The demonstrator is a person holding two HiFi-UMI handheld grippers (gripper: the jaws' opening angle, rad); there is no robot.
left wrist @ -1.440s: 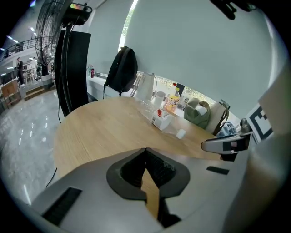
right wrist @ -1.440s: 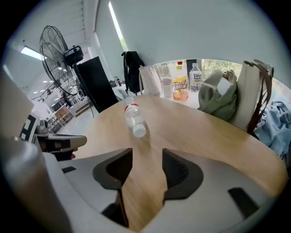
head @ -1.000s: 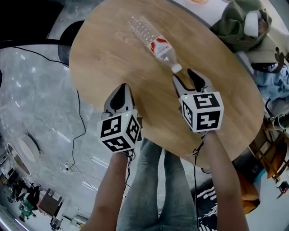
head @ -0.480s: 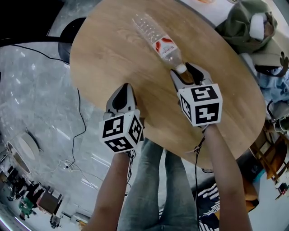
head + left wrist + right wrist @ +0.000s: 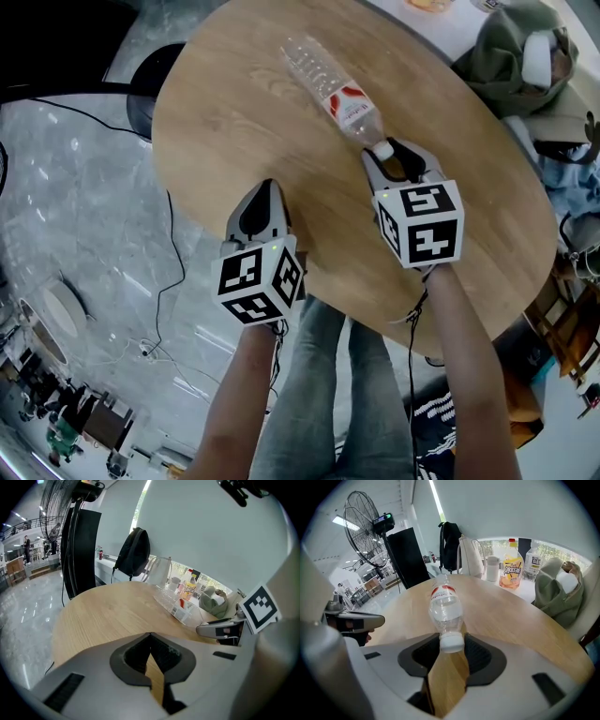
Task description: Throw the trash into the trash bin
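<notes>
A clear plastic bottle [image 5: 337, 89] with a red-and-white label lies on its side on the round wooden table [image 5: 234, 122], white cap toward me. My right gripper [image 5: 396, 150] sits at the cap end. The cap [image 5: 451, 641] is between its pads and the jaws are closing; I see no firm press on it. My left gripper [image 5: 265, 187] rests at the table's near edge, left of the bottle, shut with nothing in it. Its tips meet in the left gripper view [image 5: 150, 637], where the bottle [image 5: 180, 609] lies ahead to the right.
A green bag [image 5: 511, 56] is heaped on a chair past the table's far right. An orange drink bottle [image 5: 512, 571] and cups stand beyond the table. A standing fan [image 5: 363, 520] and black backpack [image 5: 133, 552] are further off. A cable [image 5: 169, 244] runs over the floor.
My right gripper has slid forward so the bottle cap now lies between its jaws, which have narrowed. The left gripper has stayed put.
</notes>
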